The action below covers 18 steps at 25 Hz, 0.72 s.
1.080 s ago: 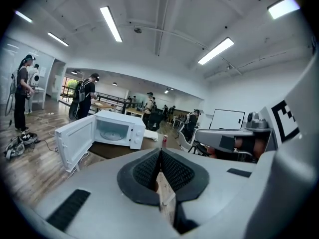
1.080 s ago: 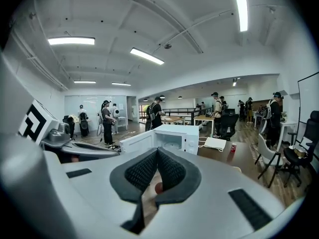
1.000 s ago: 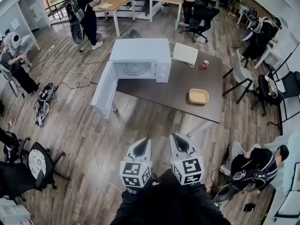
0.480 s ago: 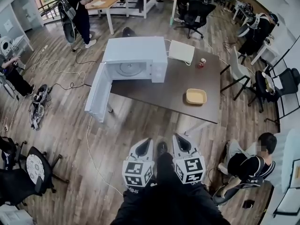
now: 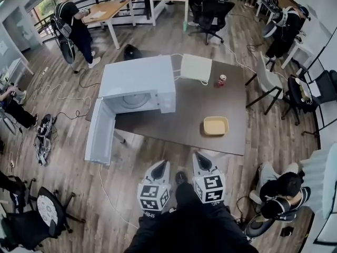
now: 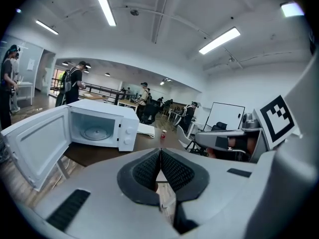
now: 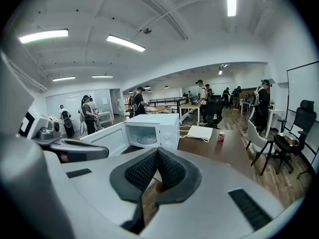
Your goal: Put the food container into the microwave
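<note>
The microwave stands on the left part of the table with its door swung fully open, so the inside is ready to receive something. The left tool and the right tool hang side by side before the table's near edge, each with jaws pressed together and nothing between them. The food container lies on the right part of the table, well apart from the microwave and untouched. I judge the task has hardly begun: grasping, carrying and placing are all left.
</note>
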{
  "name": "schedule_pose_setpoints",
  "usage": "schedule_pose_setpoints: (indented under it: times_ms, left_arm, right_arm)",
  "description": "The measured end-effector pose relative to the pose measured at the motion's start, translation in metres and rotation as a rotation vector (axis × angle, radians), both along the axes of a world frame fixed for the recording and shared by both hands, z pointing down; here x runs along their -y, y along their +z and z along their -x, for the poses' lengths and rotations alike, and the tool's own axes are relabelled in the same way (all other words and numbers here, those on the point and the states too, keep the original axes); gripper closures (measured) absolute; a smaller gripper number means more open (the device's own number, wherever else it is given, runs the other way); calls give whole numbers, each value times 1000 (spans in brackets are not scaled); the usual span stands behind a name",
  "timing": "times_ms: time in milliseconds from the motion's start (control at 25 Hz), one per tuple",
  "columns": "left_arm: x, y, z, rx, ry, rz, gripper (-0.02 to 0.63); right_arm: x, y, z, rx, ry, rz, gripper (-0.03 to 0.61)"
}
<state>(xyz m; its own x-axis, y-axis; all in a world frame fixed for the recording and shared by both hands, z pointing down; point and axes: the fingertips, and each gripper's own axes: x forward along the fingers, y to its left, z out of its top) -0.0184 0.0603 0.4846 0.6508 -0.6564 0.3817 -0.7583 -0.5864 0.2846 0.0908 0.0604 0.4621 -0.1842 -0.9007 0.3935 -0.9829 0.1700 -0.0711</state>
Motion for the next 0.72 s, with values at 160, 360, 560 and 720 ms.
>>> schedule_pose_setpoints:
  times_ms: [160,360,560,720]
  left_arm:
    - [48,2,-33,18,20,-7,580]
    - [94,19,-70,42,39,22,580]
    - [120,37,-92,60,36,48,580]
    - [133,53,-103,72,44,79,580]
  right_arm:
    - [44,6,-31,14,11,14,555]
    - [81,24,-66,35,27,60,555]
    - [107,41,-91,40,25,86,555]
    - [121,49,-102,46,31,110,555]
